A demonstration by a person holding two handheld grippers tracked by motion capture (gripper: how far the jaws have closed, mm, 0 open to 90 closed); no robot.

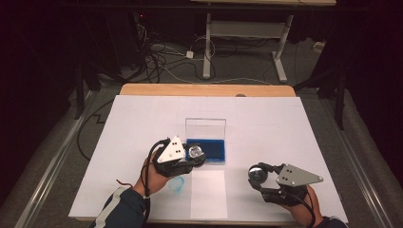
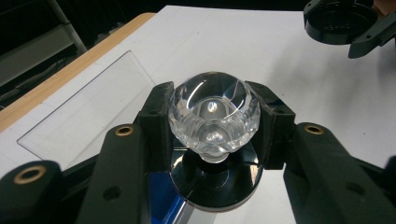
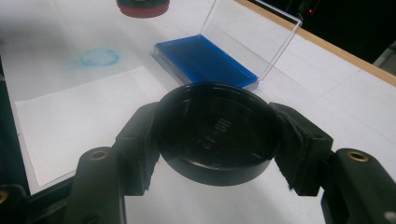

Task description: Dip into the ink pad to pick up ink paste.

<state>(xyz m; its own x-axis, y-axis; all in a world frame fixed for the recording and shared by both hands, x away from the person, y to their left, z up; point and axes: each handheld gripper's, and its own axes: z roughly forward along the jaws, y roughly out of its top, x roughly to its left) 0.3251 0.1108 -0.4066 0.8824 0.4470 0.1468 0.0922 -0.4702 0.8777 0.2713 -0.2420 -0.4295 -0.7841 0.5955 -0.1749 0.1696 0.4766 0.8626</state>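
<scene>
My left tongs [image 2: 212,116]: clamped on the crystal-knobbed stamp [image 2: 213,112], frame centre, above the blue ink pad [image 1: 207,149].
My right tongs [image 3: 215,140]: gripping the black cap [image 3: 215,137], lower right.

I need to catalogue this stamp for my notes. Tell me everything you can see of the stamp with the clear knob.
The stamp has a faceted, clear knob that looks like glass or acrylic, on a short neck above a round, glossy black base. It stands roughly upright, clamped at the knob between the jaws of the left gripper. In the high view it is at the front left corner of the blue ink pad; whether its base touches the pad cannot be told. A reddish rim shows under the base.
</scene>
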